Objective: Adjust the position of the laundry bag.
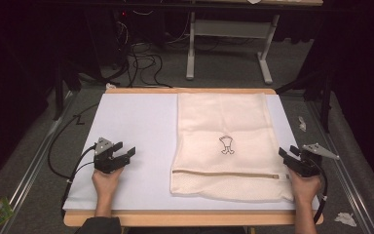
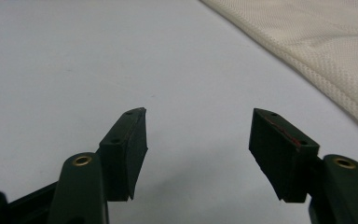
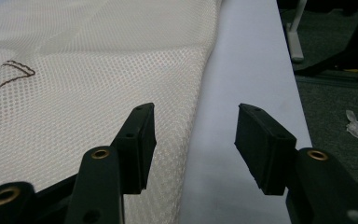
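Lying flat and spread out on the right half of the white surface (image 1: 126, 126): a cream mesh laundry bag (image 1: 224, 122), far end reaching the surface's far edge, right side running close along the right edge. Showing a small dark embroidered figure (image 1: 227, 145) near the middle and a zip (image 1: 224, 173) crossing it near the near end, closed.

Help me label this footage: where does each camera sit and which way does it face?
High view: above the person's side, looking forward and down on the table; both forearms, left gripper, right gripper.
Left gripper view: rides the left gripper, facing bare tabletop; open jaws.
Right gripper view: rides the right gripper, over the bag's edge; open jaws.
Shared: the mesh bag.
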`<action>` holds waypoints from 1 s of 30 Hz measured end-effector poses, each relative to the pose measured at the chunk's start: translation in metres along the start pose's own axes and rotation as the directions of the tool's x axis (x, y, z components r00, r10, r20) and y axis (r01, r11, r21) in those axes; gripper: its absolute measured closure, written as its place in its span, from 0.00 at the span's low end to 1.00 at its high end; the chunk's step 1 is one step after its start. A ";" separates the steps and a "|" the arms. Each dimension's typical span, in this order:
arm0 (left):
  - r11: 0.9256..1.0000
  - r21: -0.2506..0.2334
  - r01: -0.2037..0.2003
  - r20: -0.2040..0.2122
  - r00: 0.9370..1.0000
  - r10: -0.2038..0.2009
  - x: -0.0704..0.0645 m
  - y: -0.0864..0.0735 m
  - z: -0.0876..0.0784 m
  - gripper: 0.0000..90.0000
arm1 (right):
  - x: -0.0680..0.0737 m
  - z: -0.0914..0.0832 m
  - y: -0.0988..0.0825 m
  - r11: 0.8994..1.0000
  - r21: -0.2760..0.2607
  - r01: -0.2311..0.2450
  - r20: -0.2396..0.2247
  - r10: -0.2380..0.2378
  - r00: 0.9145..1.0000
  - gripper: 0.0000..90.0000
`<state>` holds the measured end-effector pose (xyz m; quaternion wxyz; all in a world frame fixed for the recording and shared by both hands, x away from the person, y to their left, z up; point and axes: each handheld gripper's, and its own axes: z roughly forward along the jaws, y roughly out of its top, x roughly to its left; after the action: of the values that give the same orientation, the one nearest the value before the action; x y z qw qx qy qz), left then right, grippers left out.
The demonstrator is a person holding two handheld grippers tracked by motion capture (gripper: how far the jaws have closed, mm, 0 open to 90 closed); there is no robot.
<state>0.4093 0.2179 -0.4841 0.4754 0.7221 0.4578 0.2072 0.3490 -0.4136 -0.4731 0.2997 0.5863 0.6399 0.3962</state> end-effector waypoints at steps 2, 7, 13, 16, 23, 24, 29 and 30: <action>1.000 0.004 0.001 -0.003 1.000 -0.001 0.000 0.000 0.000 0.40 | 0.000 0.000 0.000 1.000 -0.002 0.001 -0.001 -0.001 1.000 0.53; 1.000 0.013 0.008 0.004 1.000 -0.008 0.001 0.001 0.001 0.39 | 0.000 0.000 0.000 1.000 0.003 -0.003 0.000 0.003 1.000 0.52; 0.999 0.036 0.037 0.033 0.999 -0.038 0.005 0.002 0.002 0.40 | 0.000 0.001 0.000 1.000 0.006 0.001 0.000 -0.001 1.000 0.51; 0.998 0.042 0.047 0.042 0.998 -0.048 0.006 0.002 0.003 0.40 | 0.000 0.001 0.000 1.000 0.008 -0.002 0.001 0.002 1.000 0.51; 0.997 0.060 0.054 0.045 0.997 -0.057 0.007 0.005 0.004 0.41 | 0.000 0.002 0.001 1.000 0.022 0.012 -0.003 -0.011 1.000 0.50; 0.997 0.063 0.049 0.041 0.998 -0.051 0.006 0.005 0.004 0.41 | 0.001 0.003 0.001 1.000 0.025 0.009 -0.001 -0.009 1.000 0.50; 0.998 0.060 0.021 0.051 0.998 -0.024 0.000 0.010 0.003 0.41 | 0.000 0.004 0.002 0.999 0.037 0.005 0.005 -0.005 1.000 0.51; 0.998 0.065 0.018 0.057 0.998 -0.022 -0.001 0.012 0.003 0.41 | 0.000 0.004 0.002 0.999 0.036 -0.003 0.008 0.003 1.000 0.51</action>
<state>0.4165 0.2134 -0.4750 0.4670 0.7382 0.4576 0.1663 0.3532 -0.4134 -0.4735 0.2910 0.5941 0.6449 0.3828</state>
